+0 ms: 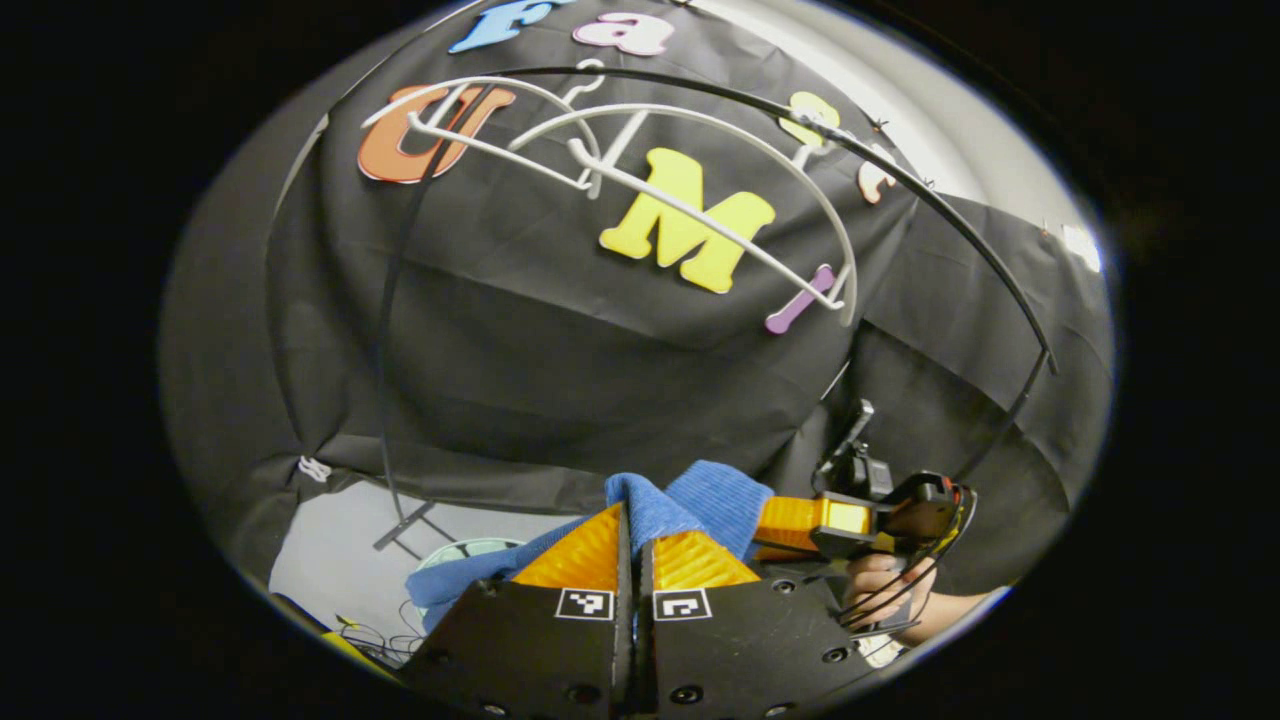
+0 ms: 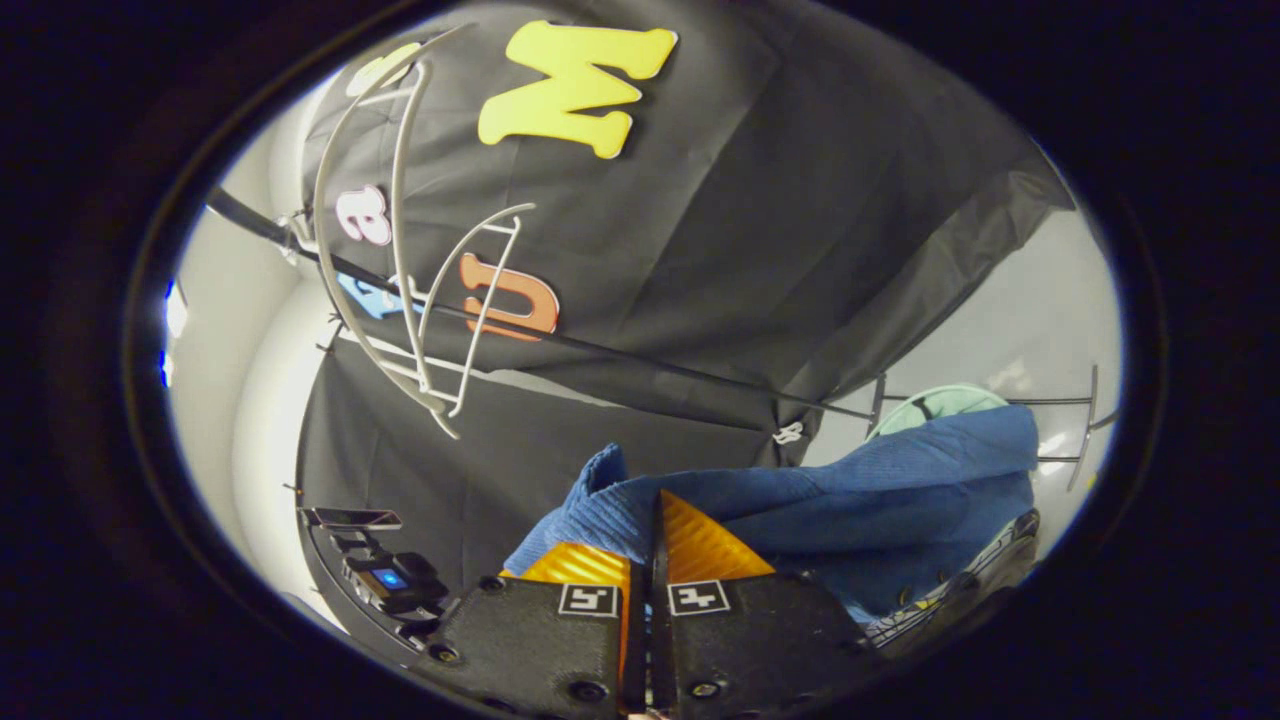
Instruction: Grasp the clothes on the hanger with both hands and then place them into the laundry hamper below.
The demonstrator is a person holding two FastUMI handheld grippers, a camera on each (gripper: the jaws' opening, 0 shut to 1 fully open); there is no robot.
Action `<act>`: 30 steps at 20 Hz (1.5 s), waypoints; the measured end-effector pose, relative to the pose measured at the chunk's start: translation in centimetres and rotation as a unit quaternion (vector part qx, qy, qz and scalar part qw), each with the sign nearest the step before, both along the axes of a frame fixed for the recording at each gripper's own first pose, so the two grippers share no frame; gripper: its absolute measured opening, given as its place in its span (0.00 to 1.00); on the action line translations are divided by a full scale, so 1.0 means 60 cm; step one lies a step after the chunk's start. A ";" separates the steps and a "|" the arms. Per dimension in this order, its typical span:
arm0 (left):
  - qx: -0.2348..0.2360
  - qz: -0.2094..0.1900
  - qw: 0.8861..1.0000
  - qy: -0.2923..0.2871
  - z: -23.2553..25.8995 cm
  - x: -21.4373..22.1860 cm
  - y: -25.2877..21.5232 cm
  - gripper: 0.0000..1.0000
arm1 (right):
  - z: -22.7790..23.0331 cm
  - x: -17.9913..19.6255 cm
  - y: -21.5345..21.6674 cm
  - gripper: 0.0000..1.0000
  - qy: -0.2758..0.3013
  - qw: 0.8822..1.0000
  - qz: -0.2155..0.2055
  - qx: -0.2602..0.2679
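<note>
Nearest the lens in the left gripper view, the left gripper point(image 1: 634, 545) has its two orange fingers pressed almost together, with a fold of the blue garment point(image 1: 690, 505) bunched up between and just past their tips. In the right gripper view the right gripper point(image 2: 650, 545) is closed the same way on another edge of the blue garment point(image 2: 850, 500), whose cloth runs off to the right in a loose sheet. A pinch at two separate points keeps the cloth spread between the hands instead of dangling from one corner, which probably makes it easier to guide downwards.

The right gripper also shows at the right of the left gripper view, with the person's hand point(image 1: 885, 585) wrapped round its handle, close beside the left one; the two grips sit near each other on the same piece of cloth.

Far up in both views, two white hangers point(image 1: 700, 210) hang bare on the black rail point(image 1: 900, 180), so the garment appears to be off its hanger already. A pale green round rim point(image 2: 935, 405), possibly the laundry hamper, peeks out beyond the cloth. Judging from this, the lowering into the hamper is the step not yet done.
</note>
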State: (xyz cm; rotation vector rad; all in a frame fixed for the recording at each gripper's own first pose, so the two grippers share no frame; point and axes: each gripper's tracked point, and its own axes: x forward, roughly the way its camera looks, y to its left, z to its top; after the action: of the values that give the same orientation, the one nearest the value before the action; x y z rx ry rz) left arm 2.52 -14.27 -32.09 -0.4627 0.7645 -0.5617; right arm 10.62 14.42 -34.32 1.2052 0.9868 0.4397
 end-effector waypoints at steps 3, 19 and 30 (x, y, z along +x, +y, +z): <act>-0.018 -0.003 1.000 -0.014 0.029 0.005 -0.015 0.06 | 0.033 0.006 0.006 0.05 -0.001 0.999 -0.009 0.040; 0.024 0.014 0.985 0.170 -0.289 -0.043 0.022 0.00 | -0.320 -0.032 -0.017 0.06 0.205 0.974 -0.005 -0.096; 0.174 -0.012 0.921 0.348 -0.424 -0.107 0.045 0.16 | -0.384 -0.108 -0.065 0.27 0.289 0.908 0.119 -0.281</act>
State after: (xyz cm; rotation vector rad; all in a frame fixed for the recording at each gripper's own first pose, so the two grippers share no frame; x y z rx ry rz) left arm -3.90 -11.57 -57.56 -0.3150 1.5251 -0.2589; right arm 4.15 10.51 -57.35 0.6880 1.6480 -0.0436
